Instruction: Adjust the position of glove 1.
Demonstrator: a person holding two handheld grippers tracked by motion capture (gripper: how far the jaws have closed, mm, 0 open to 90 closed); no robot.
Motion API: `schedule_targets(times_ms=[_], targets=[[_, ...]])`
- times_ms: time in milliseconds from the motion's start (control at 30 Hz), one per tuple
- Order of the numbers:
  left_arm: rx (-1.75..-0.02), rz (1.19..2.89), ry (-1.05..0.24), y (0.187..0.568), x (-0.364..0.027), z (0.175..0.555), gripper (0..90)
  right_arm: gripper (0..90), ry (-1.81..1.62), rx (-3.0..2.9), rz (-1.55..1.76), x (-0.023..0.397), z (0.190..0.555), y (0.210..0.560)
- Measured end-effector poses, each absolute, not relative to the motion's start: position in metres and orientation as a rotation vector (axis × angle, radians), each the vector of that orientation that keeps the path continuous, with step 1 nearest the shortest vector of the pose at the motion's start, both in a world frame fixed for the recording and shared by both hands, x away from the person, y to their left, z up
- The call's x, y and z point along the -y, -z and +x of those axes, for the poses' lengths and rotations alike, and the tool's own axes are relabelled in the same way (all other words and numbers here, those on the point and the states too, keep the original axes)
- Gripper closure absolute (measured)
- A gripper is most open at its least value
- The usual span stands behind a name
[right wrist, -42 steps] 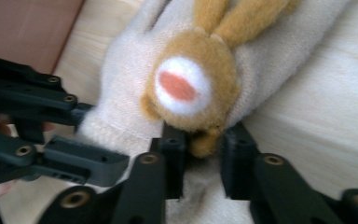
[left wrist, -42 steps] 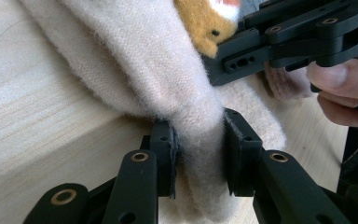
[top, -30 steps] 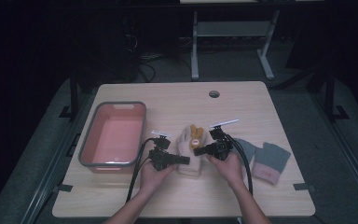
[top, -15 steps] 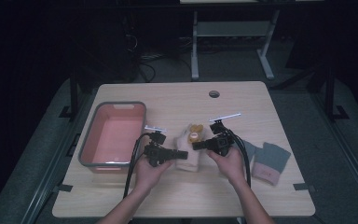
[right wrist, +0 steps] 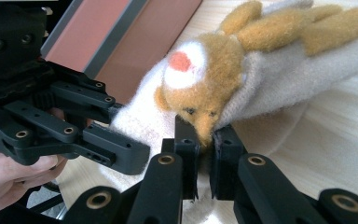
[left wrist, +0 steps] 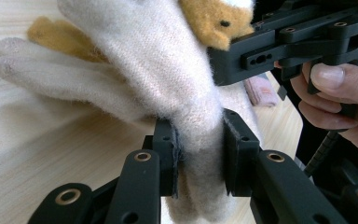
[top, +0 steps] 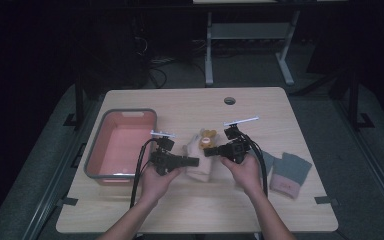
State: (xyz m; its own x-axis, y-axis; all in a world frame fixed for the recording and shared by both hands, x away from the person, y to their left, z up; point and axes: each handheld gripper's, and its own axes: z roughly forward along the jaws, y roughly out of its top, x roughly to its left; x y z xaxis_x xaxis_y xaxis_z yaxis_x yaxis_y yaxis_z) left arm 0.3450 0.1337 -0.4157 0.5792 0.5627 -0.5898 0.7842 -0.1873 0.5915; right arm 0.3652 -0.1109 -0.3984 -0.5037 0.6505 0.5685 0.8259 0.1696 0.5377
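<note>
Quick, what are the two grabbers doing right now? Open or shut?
Left gripper: shut on the cream glove.
Right gripper: shut on the same glove, by its bear face.

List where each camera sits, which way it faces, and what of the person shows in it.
High view: above the person's side, looking forward and down on the table; forearms and both hands show.
Left gripper view: rides the left hand-held gripper, looking along its jaws, clamped on the cream glove; fingers of the other hand show.
Right gripper view: rides the right hand-held gripper, shut on the glove's brown bear patch; part of the other hand shows.
Shared: both gripper views show the glove and the opposite gripper.
</note>
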Motion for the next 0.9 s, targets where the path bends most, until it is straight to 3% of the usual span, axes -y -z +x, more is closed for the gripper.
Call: schedule_targets(times_ms=[267,433,567,733,900], targets=[[-1.121,1.947,0.28,0.43,-0.125,0.346,71.5,78.8,1.171,2.204,-1.501,0.114,0.366,0.418],[-1.17,2.002,0.268,0.448,-0.12,0.343,71.6,59.6,1.074,2.158,-1.571,0.116,0.365,0.445],[-1.2,2.003,0.278,0.455,-0.123,0.344,71.6,49.5,1.016,2.104,-1.61,0.117,0.365,0.46],[-1.21,2.013,0.272,0.456,-0.121,0.343,71.6,59.2,1.046,2.03,-1.618,0.114,0.367,0.468],[-1.204,2.0,0.269,0.455,-0.123,0.343,72.0,81.3,1.079,2.016,-1.574,0.11,0.371,0.47]])
